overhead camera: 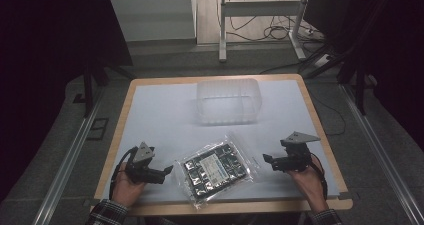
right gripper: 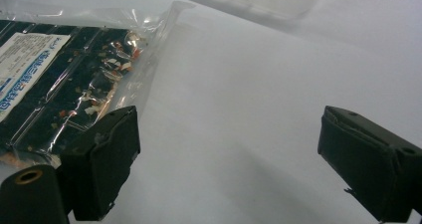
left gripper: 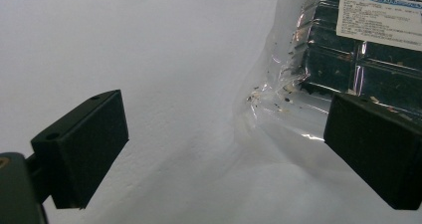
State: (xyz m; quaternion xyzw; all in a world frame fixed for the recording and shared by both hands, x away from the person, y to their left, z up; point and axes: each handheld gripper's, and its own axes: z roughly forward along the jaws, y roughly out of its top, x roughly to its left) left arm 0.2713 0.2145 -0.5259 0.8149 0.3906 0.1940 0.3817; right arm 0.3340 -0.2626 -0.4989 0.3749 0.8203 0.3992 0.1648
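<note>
Clear plastic bag of dark square packets with a white label (overhead camera: 216,167) lies flat near the table's front edge, long axis running diagonally — between both tools. Left gripper (overhead camera: 161,174), jaws apart, sits just beside its left edge; right gripper (overhead camera: 269,161), jaws apart, is near its right corner. Left looks marginally closer. Clear plastic tub (overhead camera: 229,102) stands well behind.
</note>
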